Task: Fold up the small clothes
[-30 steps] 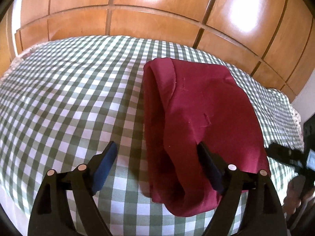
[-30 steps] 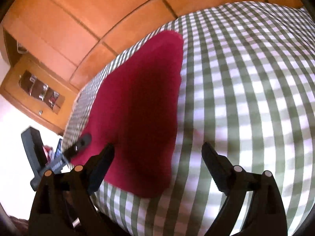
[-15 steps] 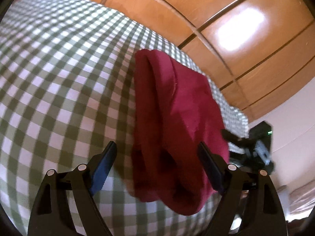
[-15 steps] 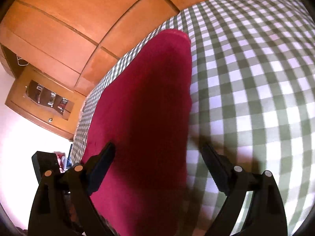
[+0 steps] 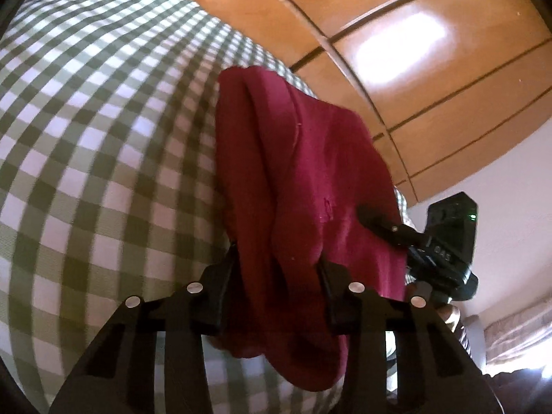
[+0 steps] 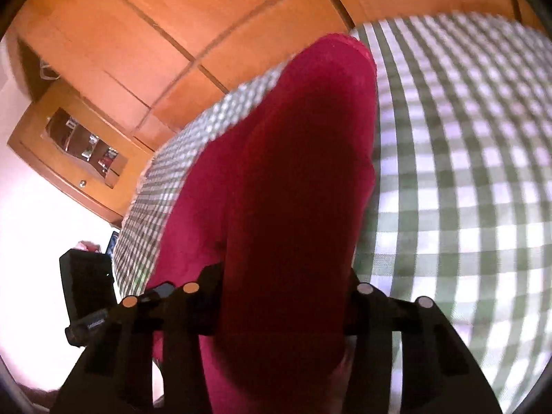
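Note:
A dark red garment (image 5: 303,179) lies folded lengthwise on a green-and-white checked bed cover (image 5: 103,138). My left gripper (image 5: 276,276) has closed its jaws on the near left edge of the garment, with cloth bunched between them. My right gripper (image 6: 283,296) has closed on the near right edge of the same garment (image 6: 296,172); cloth fills the gap between its jaws. The right gripper also shows in the left wrist view (image 5: 414,238), at the garment's right side.
A glossy wooden wardrobe wall (image 5: 396,34) stands behind the bed. A wooden side cabinet (image 6: 79,151) stands at the bed's far corner. The checked cover (image 6: 465,172) stretches wide to the right of the garment.
Both grippers moved forward onto the garment's near end and closed from wide open to gripping the cloth. The cameras tilted as they dropped closer.

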Demonstrator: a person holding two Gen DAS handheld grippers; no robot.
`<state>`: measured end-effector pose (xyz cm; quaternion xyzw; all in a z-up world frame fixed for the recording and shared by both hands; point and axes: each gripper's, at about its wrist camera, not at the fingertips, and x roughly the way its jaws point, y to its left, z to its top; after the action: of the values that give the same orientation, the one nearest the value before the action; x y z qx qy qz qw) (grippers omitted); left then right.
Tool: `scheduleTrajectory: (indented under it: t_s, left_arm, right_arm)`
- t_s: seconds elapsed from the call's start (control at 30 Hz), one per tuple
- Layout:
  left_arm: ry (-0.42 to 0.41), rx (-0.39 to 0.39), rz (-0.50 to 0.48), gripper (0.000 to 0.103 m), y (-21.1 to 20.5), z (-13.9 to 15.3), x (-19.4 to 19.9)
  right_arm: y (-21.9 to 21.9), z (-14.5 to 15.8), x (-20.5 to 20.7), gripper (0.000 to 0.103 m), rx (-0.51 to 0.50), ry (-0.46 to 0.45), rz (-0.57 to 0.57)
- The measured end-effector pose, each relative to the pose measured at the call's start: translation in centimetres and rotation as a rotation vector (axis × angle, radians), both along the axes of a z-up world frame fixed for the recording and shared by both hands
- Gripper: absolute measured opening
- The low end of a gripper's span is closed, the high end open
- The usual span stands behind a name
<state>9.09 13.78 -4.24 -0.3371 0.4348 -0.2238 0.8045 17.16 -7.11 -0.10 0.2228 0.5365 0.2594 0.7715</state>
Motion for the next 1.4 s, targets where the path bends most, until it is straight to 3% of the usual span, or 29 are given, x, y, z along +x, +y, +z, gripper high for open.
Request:
scheduleTrajectory:
  t_s: [0.2, 0.37, 0.5, 0.6, 0.67, 0.7, 0.77, 0.83, 0.9, 0.93, 1.03, 1.1, 1.2, 1.27, 1.4]
  left_arm:
    - [-0.051, 0.018, -0.129, 0.040, -5.8, 2.4, 1.6]
    - [-0.094, 0.065, -0.288, 0.039, -14.5, 4.4, 6.1]
    - [-0.112, 0.133, -0.390, 0.039, -22.5, 5.2, 10.3]
    - [-0.098, 0.211, -0.408, 0.039, -26.7, 4.7, 13.0]
    - [-0.091, 0.321, -0.412, 0.039, -29.5, 4.4, 13.9]
    - [-0.113, 0.372, -0.414, 0.039, -30.8, 4.4, 13.8]
    - [-0.151, 0.446, -0.414, 0.039, -31.8, 4.4, 13.3]
    - [-0.196, 0.487, -0.409, 0.039, -32.0, 4.4, 12.6]
    - [-0.207, 0.485, -0.398, 0.039, -32.0, 4.4, 12.0]
    - [-0.212, 0.482, -0.389, 0.039, -31.5, 4.3, 11.6]
    - [-0.217, 0.480, -0.361, 0.039, -30.4, 4.3, 10.2]
    - [-0.199, 0.487, -0.342, 0.039, -30.1, 4.1, 10.0]
    - [-0.167, 0.517, -0.315, 0.040, -29.9, 3.0, 9.6]
    - [-0.159, 0.508, -0.301, 0.041, -30.0, 2.0, 9.9]
    - [-0.157, 0.530, -0.251, 0.060, -29.6, 2.2, 9.7]
  right_arm:
    - [-6.4, 3.3, -1.4, 0.043, 0.004, -0.076, -0.103]
    - [-14.3, 4.7, -1.7, 0.043, -0.034, -0.113, -0.258]
    - [-20.3, 3.6, -1.3, 0.044, -0.046, -0.086, -0.365]
    - [-24.1, 0.9, -0.5, 0.049, -0.122, -0.009, -0.449]
    - [-25.8, -1.1, -0.8, 0.067, -0.138, 0.055, -0.489]
    - [-26.4, -1.3, -1.2, 0.071, -0.143, 0.064, -0.504]
    - [-26.9, -0.8, -2.5, 0.077, -0.143, 0.039, -0.533]
    - [-27.5, 0.6, -3.8, 0.076, -0.179, -0.005, -0.575]
    - [-27.9, 2.5, -4.6, 0.063, -0.209, -0.064, -0.581]
    - [-27.6, 3.5, -4.5, 0.052, -0.228, -0.093, -0.564]
    - [-25.6, 5.2, -3.1, 0.045, -0.278, -0.147, -0.503]
    - [-24.3, 4.6, -1.5, 0.045, -0.325, -0.136, -0.462]
    - [-22.3, 0.3, 1.4, 0.047, -0.423, -0.018, -0.433]
    - [-21.9, -1.6, 1.9, 0.047, -0.479, -0.035, -0.416]
    - [-21.4, -1.3, 1.8, 0.047, -0.520, -0.056, -0.421]
